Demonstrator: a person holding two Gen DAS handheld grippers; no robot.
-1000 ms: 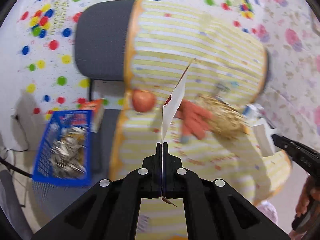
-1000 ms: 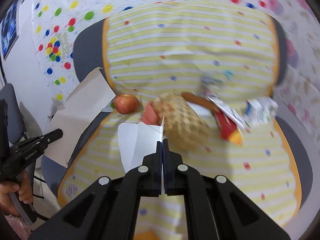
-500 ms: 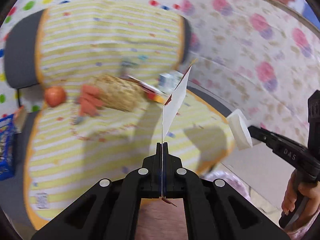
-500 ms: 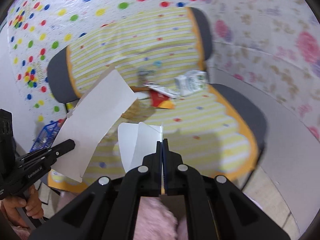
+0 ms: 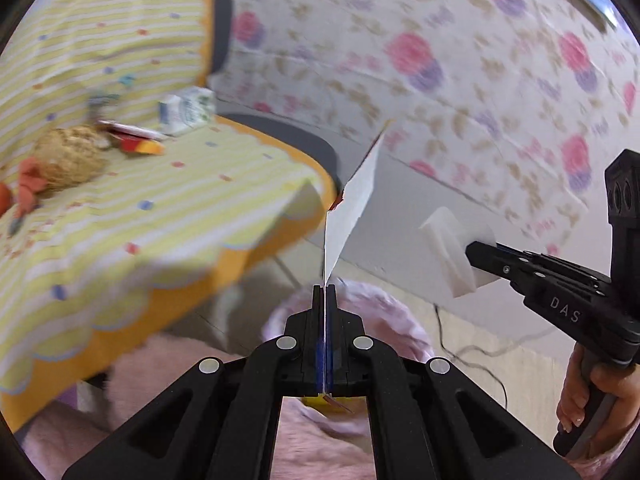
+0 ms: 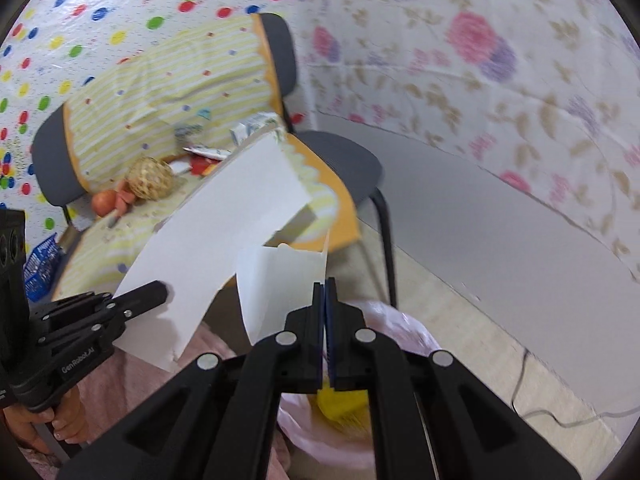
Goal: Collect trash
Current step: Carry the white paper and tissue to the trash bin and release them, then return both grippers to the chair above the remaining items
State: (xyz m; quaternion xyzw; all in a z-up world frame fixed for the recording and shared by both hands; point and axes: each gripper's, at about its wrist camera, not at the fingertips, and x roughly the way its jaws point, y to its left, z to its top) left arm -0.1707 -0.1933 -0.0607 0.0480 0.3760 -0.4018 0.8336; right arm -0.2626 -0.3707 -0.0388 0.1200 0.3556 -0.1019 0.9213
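- Change of view: a second ago both wrist cameras faced the chair (image 6: 332, 152) and the litter on its seat; now both look past its edge toward the floor, where a pink-lined bin (image 6: 404, 332) lies just beyond the fingertips. Judgement: carrying is nearly over and dropping is the step due next.
- Left gripper (image 5: 325, 292): fingers pressed fully together on the lower edge of a large white sheet (image 6: 224, 240), which stands edge-on in the left wrist view and broad in the right wrist view. The grip is unchanged over the last second.
- Right gripper (image 6: 325, 286): fingers likewise shut tight on a smaller folded white scrap (image 6: 276, 280), as before.
- Bin: open-topped, lined with a pink bag; something yellow (image 6: 340, 402) lies inside, otherwise hidden by the gripper bodies. Both papers are above or just beside its mouth; neither is in it yet.
- Chair seat, under a striped yellow cloth (image 5: 120, 208): a carton (image 5: 186, 109), a red-and-yellow wrapper (image 5: 138, 142), a woven ball (image 5: 68, 158) and an apple (image 6: 103, 202) remain.
- Blue basket (image 6: 40, 266): beside the chair; contents not readable here.
- Judgement: more trips are needed once these papers are released.
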